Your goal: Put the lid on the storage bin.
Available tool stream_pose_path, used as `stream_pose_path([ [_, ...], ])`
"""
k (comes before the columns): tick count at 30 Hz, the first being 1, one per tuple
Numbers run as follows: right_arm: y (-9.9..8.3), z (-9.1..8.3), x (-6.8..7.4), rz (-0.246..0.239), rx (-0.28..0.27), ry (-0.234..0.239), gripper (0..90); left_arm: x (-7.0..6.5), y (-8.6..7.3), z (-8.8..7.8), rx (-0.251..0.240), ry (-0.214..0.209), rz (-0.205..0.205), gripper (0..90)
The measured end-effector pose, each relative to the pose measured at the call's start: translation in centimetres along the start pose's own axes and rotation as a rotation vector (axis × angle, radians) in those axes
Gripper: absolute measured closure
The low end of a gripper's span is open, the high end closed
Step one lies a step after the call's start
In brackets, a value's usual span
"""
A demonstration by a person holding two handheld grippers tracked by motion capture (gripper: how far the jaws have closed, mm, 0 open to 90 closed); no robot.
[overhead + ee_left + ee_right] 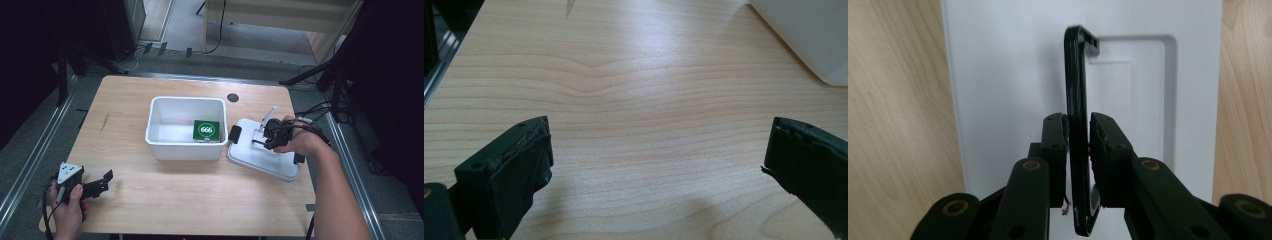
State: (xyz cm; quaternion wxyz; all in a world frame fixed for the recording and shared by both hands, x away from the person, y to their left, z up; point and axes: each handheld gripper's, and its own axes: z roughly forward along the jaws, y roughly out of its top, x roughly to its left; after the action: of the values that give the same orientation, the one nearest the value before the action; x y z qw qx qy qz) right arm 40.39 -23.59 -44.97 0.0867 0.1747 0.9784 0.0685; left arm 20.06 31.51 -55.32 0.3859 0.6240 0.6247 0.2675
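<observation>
Pale wood grain covers the table (165, 200), ringed by grey floor and dark stands. On it, just right of the white bin (186, 128), lies the flat white lid (260, 155), slightly askew, with clips at its ends. Its black handle (1077, 100) stands raised from the recessed panel in the middle of the lid. The right gripper (1078, 145) has its jaws closed narrow on that handle, one pad pressed against each side of the thin bar; the person's right hand (300, 142) holds it over the lid. Inside the bin, against its near right wall, sits a green card box (206, 131) marked 666. Well left of the bin, near the table's front left corner, the left gripper (100, 184) rests in the left hand (70, 202), jaws spread wide over bare wood, holding nothing.
</observation>
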Motion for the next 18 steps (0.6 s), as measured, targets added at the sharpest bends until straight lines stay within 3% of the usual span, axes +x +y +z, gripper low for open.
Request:
stream_pose_path([
  [4,-0.3,0.5,-0.1,-0.007,0.009,-0.029,78.6,0.0,0.0,0.0,0.001,0.001,0.000,0.0],
  [5,-0.4,0.6,-0.2,-0.015,-0.003,-0.080,83.3,0.0,0.0,0.0,-0.002,0.005,-0.002,0.0],
  [6,-0.5,0.5,-0.3,-0.013,-0.019,-0.086,83.5,0.0,0.0,0.0,-0.005,0.005,-0.005,0.0],
  [13,-1.0,0.0,-0.5,-0.056,-0.035,-0.080,85.5,0.0,0.0,0.0,-0.004,0.003,-0.004,0.0],
  [18,-1.6,-1.2,-0.7,-0.042,-0.066,-0.075,85.6,0.0,0.0,0.0,-0.001,0.003,-0.001,0.0],
])
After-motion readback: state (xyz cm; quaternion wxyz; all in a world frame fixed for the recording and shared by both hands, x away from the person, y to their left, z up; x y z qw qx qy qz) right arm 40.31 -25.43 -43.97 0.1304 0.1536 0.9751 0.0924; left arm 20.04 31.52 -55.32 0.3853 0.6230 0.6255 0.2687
